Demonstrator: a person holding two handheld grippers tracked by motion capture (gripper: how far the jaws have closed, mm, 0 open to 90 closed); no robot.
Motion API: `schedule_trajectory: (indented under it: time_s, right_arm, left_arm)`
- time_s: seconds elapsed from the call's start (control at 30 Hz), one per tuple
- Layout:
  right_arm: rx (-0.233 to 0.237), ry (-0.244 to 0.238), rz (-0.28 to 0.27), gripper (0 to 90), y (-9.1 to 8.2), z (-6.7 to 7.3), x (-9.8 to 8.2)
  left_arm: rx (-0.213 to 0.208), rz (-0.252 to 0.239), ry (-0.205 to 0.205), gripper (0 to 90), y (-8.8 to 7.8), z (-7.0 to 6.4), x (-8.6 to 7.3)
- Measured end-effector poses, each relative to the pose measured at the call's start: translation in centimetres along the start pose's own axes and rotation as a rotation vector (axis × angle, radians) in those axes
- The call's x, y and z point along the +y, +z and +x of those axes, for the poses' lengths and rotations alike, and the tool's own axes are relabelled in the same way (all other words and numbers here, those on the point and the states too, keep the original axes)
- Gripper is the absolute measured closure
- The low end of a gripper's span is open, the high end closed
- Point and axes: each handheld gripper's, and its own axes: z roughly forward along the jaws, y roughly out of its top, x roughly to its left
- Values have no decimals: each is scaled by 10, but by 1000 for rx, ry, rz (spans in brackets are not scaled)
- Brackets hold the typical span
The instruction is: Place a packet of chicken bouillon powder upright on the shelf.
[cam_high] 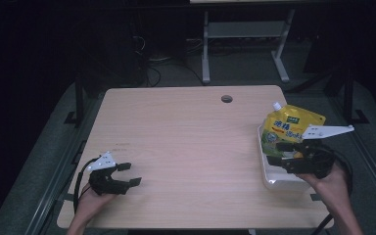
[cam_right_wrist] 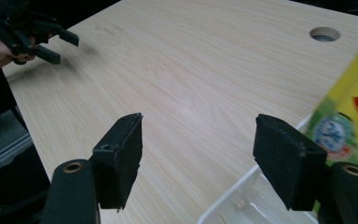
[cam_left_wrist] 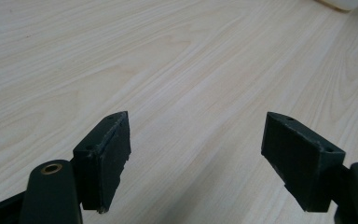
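Note:
A yellow spouted pouch (cam_high: 286, 126) stands upright in a white plastic tray (cam_high: 270, 177) at the table's right edge. My right gripper (cam_high: 285, 152) hovers over that tray, just in front of the pouch, open and holding nothing. Seen from the right gripper view, the pouch (cam_right_wrist: 349, 116) is beside the right jaw and the tray (cam_right_wrist: 242, 205) lies below, with the right gripper (cam_right_wrist: 198, 161) spread wide. My left gripper (cam_high: 129, 174) rests low at the front left of the table, open and empty; its jaws (cam_left_wrist: 196, 158) frame bare wood.
The light wooden table (cam_high: 186, 142) has a round cable hole (cam_high: 226, 99) near its far edge. A grey desk frame (cam_high: 245, 34) stands on the dark floor behind. The left hand and its gripper (cam_right_wrist: 32, 35) show far off in the right gripper view.

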Motion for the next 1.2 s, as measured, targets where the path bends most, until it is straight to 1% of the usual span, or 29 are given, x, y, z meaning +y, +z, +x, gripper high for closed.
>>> schedule_trajectory:
  time_s: [0.23, 0.33, 0.37, 0.47, 0.6, 0.67, 0.93, 1.03, 1.2]
  right_arm:
    - [27, -45, 20, 308, 21, 20, 5]
    - [42, -56, 17, 299, 30, 26, 6]
    - [41, -60, 14, 298, 33, 28, 7]
    - [55, -56, 17, 286, 40, 29, 8]
    - [58, -54, 16, 285, 50, 32, 8]
    - [58, -55, 11, 282, 54, 33, 8]
    - [90, -64, 14, 273, 74, 44, 10]
    - [101, -70, 19, 274, 82, 49, 11]
    - [123, -66, 12, 276, 96, 54, 10]
  left_arm:
    - [-1, -8, -5, 234, -1, 1, -1]
    - [0, -8, -6, 234, -1, 1, -1]
    - [1, -7, -7, 234, -1, 1, -2]
    - [4, -9, -10, 234, -2, 2, -2]
    - [4, -10, -19, 233, -2, 3, -3]
    - [2, -5, -17, 234, -2, 4, -4]
    - [0, -4, -17, 233, -2, 5, -4]
    - [-3, -6, -25, 233, -2, 5, -5]
    - [-7, -5, -23, 233, -2, 4, -5]
